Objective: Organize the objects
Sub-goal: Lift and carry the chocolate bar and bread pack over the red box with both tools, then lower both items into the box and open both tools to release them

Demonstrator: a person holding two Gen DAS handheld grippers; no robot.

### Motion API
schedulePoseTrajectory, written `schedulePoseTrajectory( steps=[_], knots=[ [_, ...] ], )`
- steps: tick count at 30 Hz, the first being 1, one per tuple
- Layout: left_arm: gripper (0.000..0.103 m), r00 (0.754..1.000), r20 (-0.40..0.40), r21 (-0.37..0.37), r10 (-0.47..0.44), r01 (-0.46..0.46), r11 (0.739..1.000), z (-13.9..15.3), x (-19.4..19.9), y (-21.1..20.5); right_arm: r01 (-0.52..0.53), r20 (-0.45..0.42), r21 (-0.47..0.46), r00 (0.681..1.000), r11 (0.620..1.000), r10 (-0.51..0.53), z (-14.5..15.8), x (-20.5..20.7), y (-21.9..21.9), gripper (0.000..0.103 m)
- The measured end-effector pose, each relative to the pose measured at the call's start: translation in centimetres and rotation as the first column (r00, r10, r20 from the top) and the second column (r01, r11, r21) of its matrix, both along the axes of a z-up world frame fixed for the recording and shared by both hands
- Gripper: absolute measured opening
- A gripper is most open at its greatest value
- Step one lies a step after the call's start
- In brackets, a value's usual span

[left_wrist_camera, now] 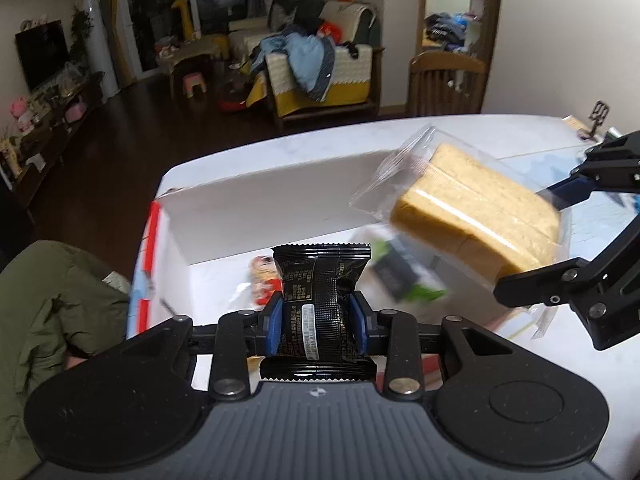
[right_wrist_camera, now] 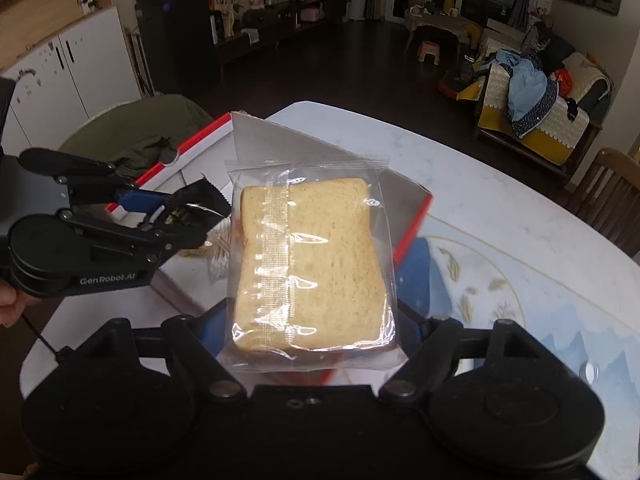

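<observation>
Two handheld black grippers with blue finger pads hang over a white marble-patterned table [left_wrist_camera: 312, 148]. The left gripper [left_wrist_camera: 316, 322] is clamped tight on a small black foil snack packet [left_wrist_camera: 316, 292], which stands upright between its pads with its crimped top edge toward twelve o'clock in the left wrist view. The right gripper [right_wrist_camera: 316, 316] has its jaws spread wide, pressing on both sides of a clear plastic bag of sliced bread [right_wrist_camera: 308, 264]; in the left wrist view the same bread [left_wrist_camera: 476, 220] shows at two o'clock, lifted above the table and blurred.

Beneath both grippers sits an open white cardboard box [left_wrist_camera: 256, 216] with red-trimmed flaps. In the left wrist view its inner wall runs from nine toward one o'clock. Inside it lie a small red-and-white packet [left_wrist_camera: 264, 280], just left of the black packet, and a blurred green-and-dark packet [left_wrist_camera: 404, 276] to the right. In the right wrist view the left gripper [right_wrist_camera: 192, 210] enters from nine o'clock, its black packet [right_wrist_camera: 200, 204] just beside the bread bag.

The tabletop at four o'clock in the right wrist view carries a pale blue and beige printed mat [right_wrist_camera: 520, 288]. An olive-green garment [left_wrist_camera: 52, 304] is draped at the table's edge, at eight o'clock in the left wrist view.

The room beyond is dim, with a dark wood floor. A sofa [left_wrist_camera: 320, 72] heaped with blue clothing stands at twelve o'clock in the left wrist view, a wooden chair [left_wrist_camera: 446, 84] at one o'clock, a dark television [left_wrist_camera: 42, 52] at ten o'clock, and a pink stool [left_wrist_camera: 195, 84] on the floor.
</observation>
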State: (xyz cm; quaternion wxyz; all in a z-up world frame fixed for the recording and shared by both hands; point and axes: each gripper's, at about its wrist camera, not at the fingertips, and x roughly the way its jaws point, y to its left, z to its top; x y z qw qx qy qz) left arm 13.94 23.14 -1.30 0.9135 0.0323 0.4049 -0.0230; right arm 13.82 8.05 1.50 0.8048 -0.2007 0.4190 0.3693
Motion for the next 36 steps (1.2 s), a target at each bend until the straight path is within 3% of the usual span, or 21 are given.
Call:
schedulePoseTrajectory(
  steps=[10, 17, 26, 36],
  knots=[
    [0.033, 0.996, -0.078, 0.037, 0.043, -0.040, 0.998, -2.8, 4.1, 4.0, 0.014, 0.046, -0.114, 0.999, 0.993, -0.009, -3.7, 1.5, 5.9, 0.080],
    [0.033, 0.990, -0.139, 0.099, 0.029, -0.015, 0.995, -4.7, 6.4, 3.7, 0.052, 0.058, -0.181, 0.997, 0.982, -0.042, -6.1, 2.9, 8.1, 0.080],
    [0.033, 0.971, -0.236, 0.121, 0.031, -0.002, 0.993, -6.4, 7.9, 3.4, 0.063, 0.061, -0.223, 0.997, 0.973, -0.050, -7.5, 3.1, 8.8, 0.081],
    [0.034, 0.957, -0.288, 0.121, 0.046, -0.011, 0.993, -7.3, 8.0, 3.9, 0.039, 0.034, -0.192, 0.999, 0.981, -0.033, -7.3, 3.1, 7.9, 0.082]
  ],
)
